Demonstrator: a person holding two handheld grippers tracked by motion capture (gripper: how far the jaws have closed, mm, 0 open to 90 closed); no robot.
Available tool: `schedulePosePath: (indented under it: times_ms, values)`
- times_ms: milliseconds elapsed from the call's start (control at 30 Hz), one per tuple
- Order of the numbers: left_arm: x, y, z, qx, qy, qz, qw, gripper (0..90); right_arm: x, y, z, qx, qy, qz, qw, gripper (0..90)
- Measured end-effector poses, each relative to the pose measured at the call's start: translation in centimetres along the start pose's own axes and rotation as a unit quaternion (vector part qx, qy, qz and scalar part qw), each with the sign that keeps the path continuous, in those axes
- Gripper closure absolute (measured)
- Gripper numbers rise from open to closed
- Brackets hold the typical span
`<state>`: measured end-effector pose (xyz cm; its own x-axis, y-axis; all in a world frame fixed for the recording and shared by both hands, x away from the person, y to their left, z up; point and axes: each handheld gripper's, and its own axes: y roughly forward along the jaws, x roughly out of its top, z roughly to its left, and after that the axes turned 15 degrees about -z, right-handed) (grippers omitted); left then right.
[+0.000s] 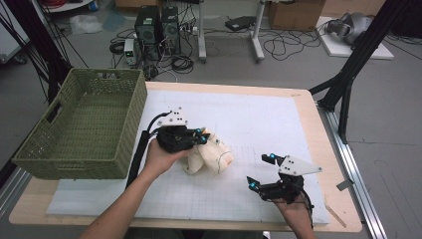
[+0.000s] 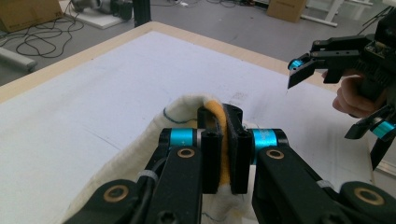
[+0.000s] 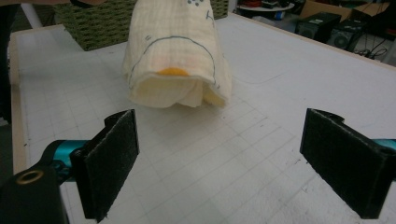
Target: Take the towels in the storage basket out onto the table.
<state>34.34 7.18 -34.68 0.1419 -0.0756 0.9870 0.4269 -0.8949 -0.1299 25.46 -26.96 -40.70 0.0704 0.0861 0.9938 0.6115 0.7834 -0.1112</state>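
The left hand-held gripper (image 2: 223, 140) is clamped on the cream muslin cloth (image 1: 209, 155); the right hand-held gripper (image 1: 261, 172) stands open nearby; carrying it to the green basket (image 1: 84, 124) seemingly remains

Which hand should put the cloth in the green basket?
Probably the left. The left gripper is already shut on the cream cloth, and the green basket sits right beside it on that side. The right gripper is open, holds nothing and is farther from the basket.
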Motion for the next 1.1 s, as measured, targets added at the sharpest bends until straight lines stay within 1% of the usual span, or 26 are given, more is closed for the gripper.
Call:
schedulePosePath:
  times_ms: [67,100,167,267,300,367,433,467,500,600,667,700,733,800,933,967,1100]
  values:
    - [-0.2,0.2,0.0,0.005,0.005,0.006,1.0,85.5,0.0,0.1,-0.1,0.0,-0.002,0.001,1.0,10.9]
    - [-0.4,0.3,0.0,0.007,0.006,0.006,0.9999,85.4,0.0,0.2,-0.1,0.002,0.001,0.0,1.0,10.9]
    - [-0.9,0.4,0.2,0.01,0.002,0.009,0.9999,84.8,-0.1,0.2,-0.1,0.001,0.005,-0.001,1.0,10.9]
    - [-1.7,0.5,0.5,0.015,-0.007,0.012,0.9998,83.6,-0.1,0.4,-0.3,0.002,0.004,-0.002,1.0,10.9]
    - [-1.9,0.5,0.5,0.015,-0.01,0.016,0.9997,82.8,-0.1,0.5,-0.2,0.003,0.006,0.001,1.0,10.9]
    - [-2.2,0.6,0.5,0.018,-0.006,0.02,0.9996,82.7,-0.1,0.5,-0.2,0.003,0.004,-0.001,1.0,10.9]
    - [-2.5,0.7,0.5,0.02,-0.01,0.02,0.9996,79.1,-0.1,0.6,-0.2,0.005,0.003,-0.001,1.0,10.9]
    - [-2.7,0.8,0.4,0.02,-0.011,0.022,0.9995,79.1,-0.1,0.6,-0.2,0.005,0.003,-0.001,1.0,10.9]
    - [-2.8,0.8,0.4,0.02,-0.008,0.026,0.9994,78.2,-0.1,0.6,-0.1,0.005,0.005,0.0,1.0,10.9]
    - [-3.2,0.9,0.3,0.019,-0.014,0.025,0.9994,73.8,-0.1,0.6,-0.2,0.005,0.004,-0.002,1.0,10.9]
    - [-3.2,0.9,0.3,0.016,-0.014,0.028,0.9994,69.6,-0.1,0.6,-0.2,0.003,0.006,-0.003,1.0,10.9]
    - [-3.2,0.8,0.3,0.014,-0.017,0.027,0.9994,65.2,-0.1,0.6,-0.3,0.003,0.009,-0.003,0.9999,10.9]
    - [-3.2,0.8,0.2,0.014,-0.015,0.027,0.9994,65.2,-0.1,0.6,-0.3,0.003,0.009,-0.003,0.9999,10.9]
    - [-3.0,0.7,0.0,0.013,-0.016,0.025,0.9995,58.7,0.0,0.8,-0.3,0.003,0.007,-0.003,1.0,10.9]
    - [-2.9,0.4,-0.3,0.012,-0.013,0.02,0.9996,55.4,-0.1,0.8,-0.2,0.006,0.006,-0.003,1.0,10.9]
    - [-2.8,0.3,-0.3,0.011,-0.012,0.02,0.9997,52.2,-0.1,0.8,-0.2,0.004,0.005,-0.003,1.0,10.9]
    - [-2.5,-0.3,-0.3,0.012,-0.01,0.014,0.9998,49.3,-0.1,0.8,-0.2,0.004,0.007,-0.003,1.0,10.9]
